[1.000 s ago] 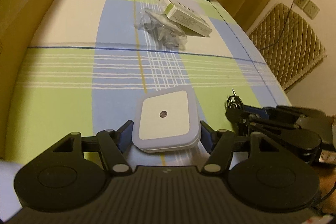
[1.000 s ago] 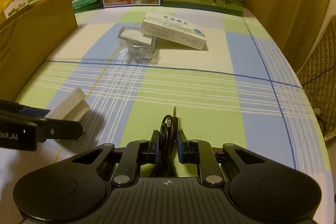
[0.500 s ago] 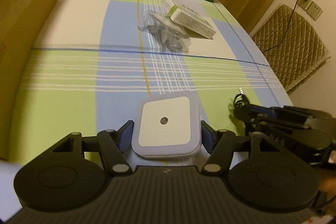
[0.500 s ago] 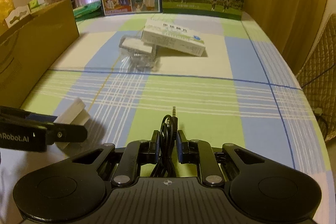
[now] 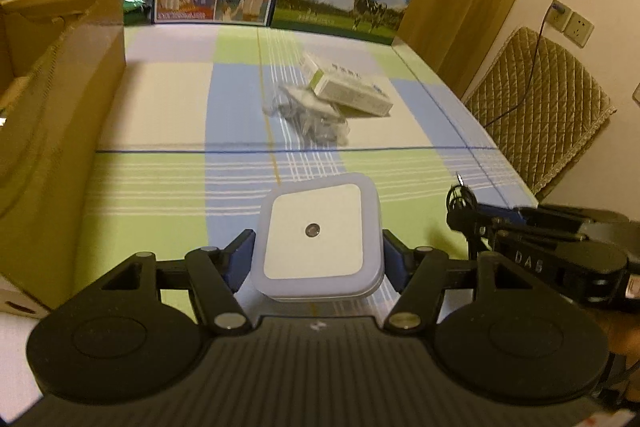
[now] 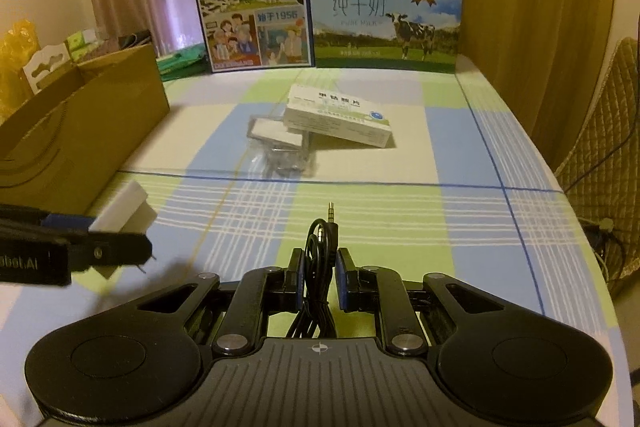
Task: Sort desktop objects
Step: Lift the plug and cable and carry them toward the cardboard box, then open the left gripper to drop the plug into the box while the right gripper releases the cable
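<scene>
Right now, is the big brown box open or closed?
Open. The cardboard box has no lid over its top, and a white card sticks up from inside.

Green-blue-cream plaid tablecloth [image 6: 400,211]; black cable [image 6: 318,267].

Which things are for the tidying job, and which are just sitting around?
For the job: white square night light in left gripper; black audio cable in right gripper; medicine box; plastic bag; cardboard box.
Lying about: milk cartons; chair.

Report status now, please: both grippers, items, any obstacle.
Left gripper shut on night light. Right gripper shut on cable. Pill box, bag ahead.
</scene>
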Available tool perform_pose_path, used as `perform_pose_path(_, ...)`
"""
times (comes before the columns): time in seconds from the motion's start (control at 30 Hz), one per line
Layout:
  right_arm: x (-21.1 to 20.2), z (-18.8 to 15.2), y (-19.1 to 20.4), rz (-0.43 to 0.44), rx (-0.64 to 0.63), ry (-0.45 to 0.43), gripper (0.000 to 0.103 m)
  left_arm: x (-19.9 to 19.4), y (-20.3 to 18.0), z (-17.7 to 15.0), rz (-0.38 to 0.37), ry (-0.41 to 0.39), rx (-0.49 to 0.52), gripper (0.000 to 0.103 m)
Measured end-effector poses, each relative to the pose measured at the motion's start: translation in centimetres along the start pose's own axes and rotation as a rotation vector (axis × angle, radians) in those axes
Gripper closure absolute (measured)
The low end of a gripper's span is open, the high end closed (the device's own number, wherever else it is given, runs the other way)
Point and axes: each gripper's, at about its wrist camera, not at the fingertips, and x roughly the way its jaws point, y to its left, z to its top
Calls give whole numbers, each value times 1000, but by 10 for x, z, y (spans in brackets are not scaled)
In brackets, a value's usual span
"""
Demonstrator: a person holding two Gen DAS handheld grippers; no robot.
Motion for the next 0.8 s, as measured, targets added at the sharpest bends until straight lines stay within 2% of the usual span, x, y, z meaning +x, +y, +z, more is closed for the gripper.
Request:
perform_pose_path(0.2, -22, 6, 17, 31, -7, -19, 91, -33, 1, 6, 27, -31, 17, 42)
perform_pose_path(0.4, -50, 36, 52, 96, -35, -96, 91, -82, 15, 23, 83, -99, 32, 42)
perform_pose_path(0.6, -63, 75, 102, 215, -45, -135, 91, -138, 55, 40, 184, -162, 38, 42)
perform_pose_path(0.8, -56, 110, 163, 305, -80, -148, 91, -181, 116, 54, 297, -188, 20, 42)
